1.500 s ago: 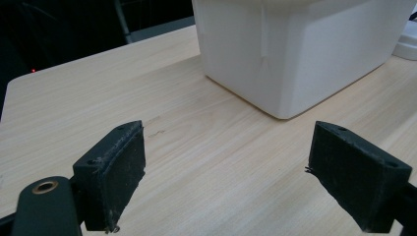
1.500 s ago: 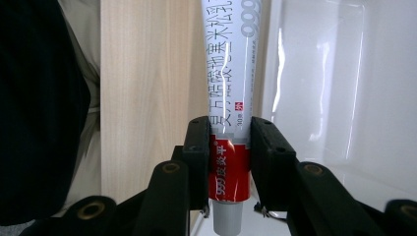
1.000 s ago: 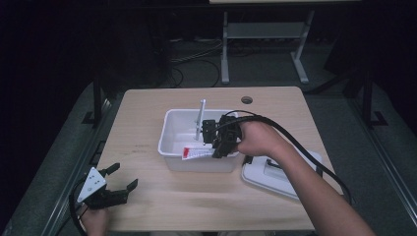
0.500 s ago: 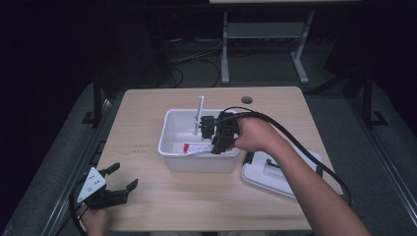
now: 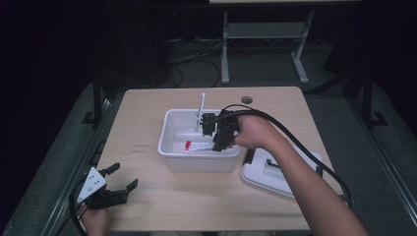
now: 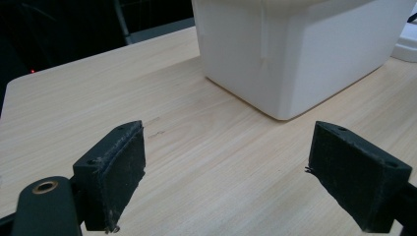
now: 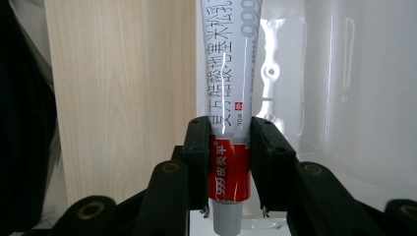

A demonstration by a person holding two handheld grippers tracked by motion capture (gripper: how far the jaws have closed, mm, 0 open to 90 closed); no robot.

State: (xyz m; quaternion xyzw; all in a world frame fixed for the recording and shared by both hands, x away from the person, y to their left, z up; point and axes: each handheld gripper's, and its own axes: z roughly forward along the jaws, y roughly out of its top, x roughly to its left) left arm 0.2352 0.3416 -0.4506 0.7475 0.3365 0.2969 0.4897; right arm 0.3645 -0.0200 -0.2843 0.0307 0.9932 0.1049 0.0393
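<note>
High view: the right gripper [image 5: 215, 133] hangs over the white bin [image 5: 173, 156] at the middle of the wooden table [image 5: 147, 108], held by the person's right hand [image 5: 253, 133]. A white tube [image 5: 197, 145] with a red end lies low inside the bin, just at the gripper's tips. A thin white stick [image 5: 200, 110] leans upright against the bin's far wall. A white lid [image 5: 275, 174] lies flat on the table to the right of the bin. The left gripper [image 5: 118, 179] rests near the table's front left corner, well apart from the bin, with its jaws spread.

Left gripper view: the two black jaws stand wide apart with nothing between them, only bare table [image 6: 221, 162]. The bin's outer wall [image 6: 295, 54] rises ahead of them, toward the upper right.

Right gripper view: the jaws pinch the tube [image 7: 228, 123] from both sides, their pads pressed against its red band. The grey end of the tube sticks out below the pads toward the camera, and the white printed body runs up and away beyond the jaws. The bin's glossy inside [image 7: 344, 98] lies behind it on the right, the table's wood [image 7: 118, 88] on the left.
</note>
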